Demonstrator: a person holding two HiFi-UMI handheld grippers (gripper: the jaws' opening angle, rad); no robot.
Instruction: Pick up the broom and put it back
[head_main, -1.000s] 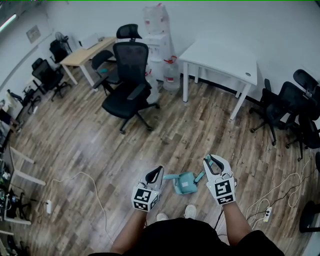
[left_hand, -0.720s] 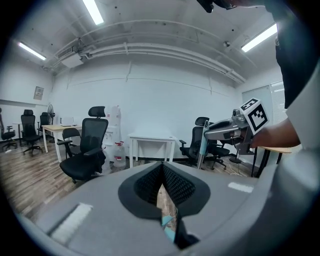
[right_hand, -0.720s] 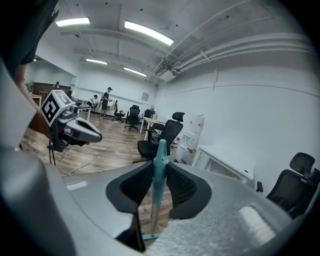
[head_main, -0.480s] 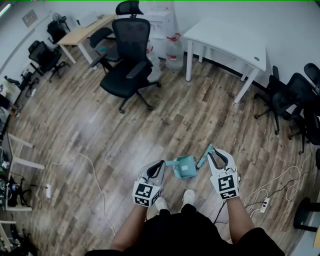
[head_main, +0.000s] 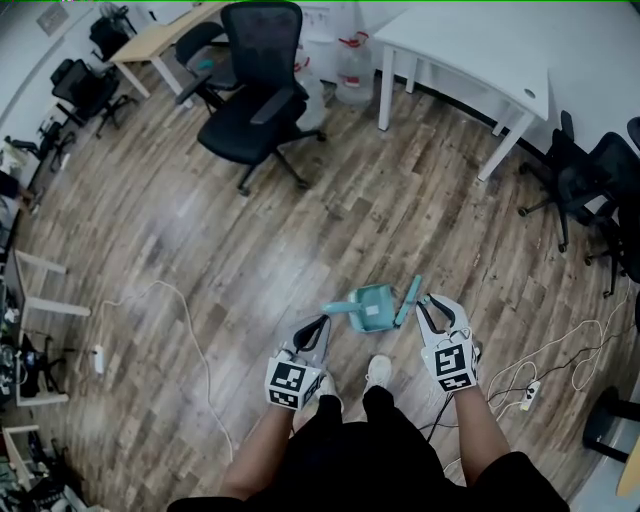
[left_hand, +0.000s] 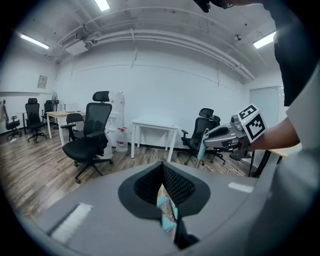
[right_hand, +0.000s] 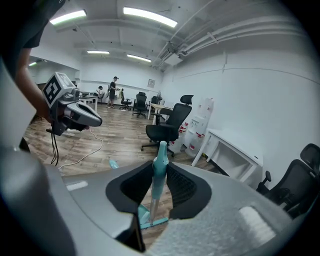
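Broom (right_hand: 159, 170) stands upright, its handle clamped in the right gripper's (head_main: 435, 308) jaws: pickup done. Left gripper (head_main: 316, 328) jaws closed, empty. Dustpan (head_main: 372, 305) lies on the floor (head_main: 250, 250) just beyond; putting the broom back remains.

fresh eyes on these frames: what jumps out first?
The teal broom, its handle clamped in the right gripper, stands out against the brown wood floor. A matching teal dustpan sits just left of it, at lower centre of the head view. Further off, a black office chair stands on open floor near a white table.
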